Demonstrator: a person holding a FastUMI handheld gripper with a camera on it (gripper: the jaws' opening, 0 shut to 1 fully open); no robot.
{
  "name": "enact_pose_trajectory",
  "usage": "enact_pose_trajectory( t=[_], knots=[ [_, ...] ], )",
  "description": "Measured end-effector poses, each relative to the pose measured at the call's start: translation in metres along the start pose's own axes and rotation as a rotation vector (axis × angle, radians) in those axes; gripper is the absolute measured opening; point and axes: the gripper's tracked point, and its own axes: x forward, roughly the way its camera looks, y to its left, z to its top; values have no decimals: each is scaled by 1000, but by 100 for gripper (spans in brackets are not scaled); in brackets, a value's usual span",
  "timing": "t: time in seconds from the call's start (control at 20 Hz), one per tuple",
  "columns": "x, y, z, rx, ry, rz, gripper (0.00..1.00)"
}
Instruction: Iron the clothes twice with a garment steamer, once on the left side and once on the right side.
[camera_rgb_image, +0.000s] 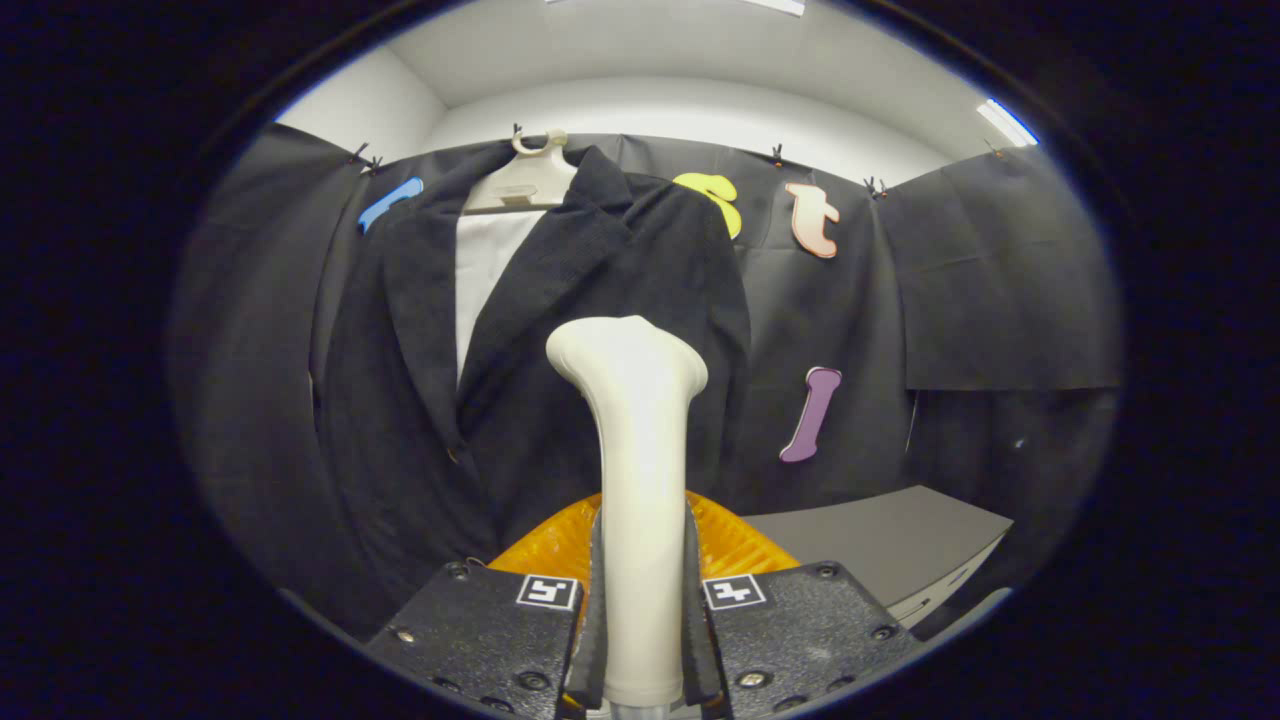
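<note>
A dark suit jacket (560, 380) hangs on a pale hanger (527, 180) against the booth's black wall, with a white lining or shirt (485, 270) showing between its lapels. My gripper (643, 590) is shut on the handle of a cream-white garment steamer (637, 470), which stands upright between the fingers. The steamer's head (628, 355) sits in front of the jacket's right half, below the lapel; I cannot tell whether it touches the cloth.
An orange ribbed object (735, 545) lies just beyond the fingers, behind the steamer's handle. A grey table or cabinet top (890, 540) stands low to the right of the jacket.
</note>
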Motion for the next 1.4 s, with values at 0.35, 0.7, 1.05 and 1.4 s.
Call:
enact_pose_trajectory(
  t=[0.35,0.7,1.05,1.4],
  knots=[
    [-11,2,-67,-32,83,-3,32],
    [-20,6,-130,-75,156,6,33],
    [-32,14,-167,-130,172,37,32],
    [-39,14,-233,-131,319,45,33]
  ],
)
